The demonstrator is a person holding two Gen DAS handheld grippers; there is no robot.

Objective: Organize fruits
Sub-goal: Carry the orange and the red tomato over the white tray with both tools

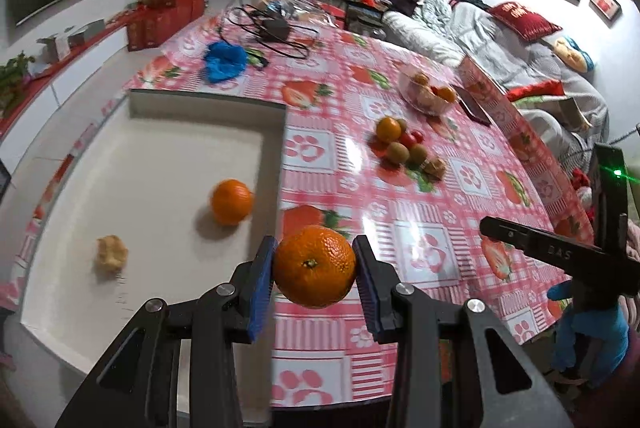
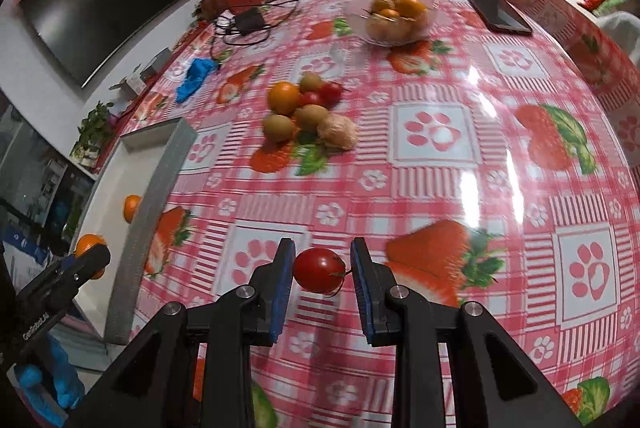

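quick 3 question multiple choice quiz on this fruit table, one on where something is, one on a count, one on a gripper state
1. Where does the loose orange lie?
A. in the white tray
B. in the glass bowl
C. on the phone

2. How many fruits lie inside the white tray?
A. none
B. two
C. five

3. What is the right gripper doing?
A. standing open and empty
B. shut on a small red tomato
C. shut on a kiwi

Answers:
1. A, it sits on the tray floor near the tray's right wall.
2. B, the orange and a pale, blurred fruit are all that show inside.
3. B, the tomato sits between the blue pads, lifted off the tablecloth.
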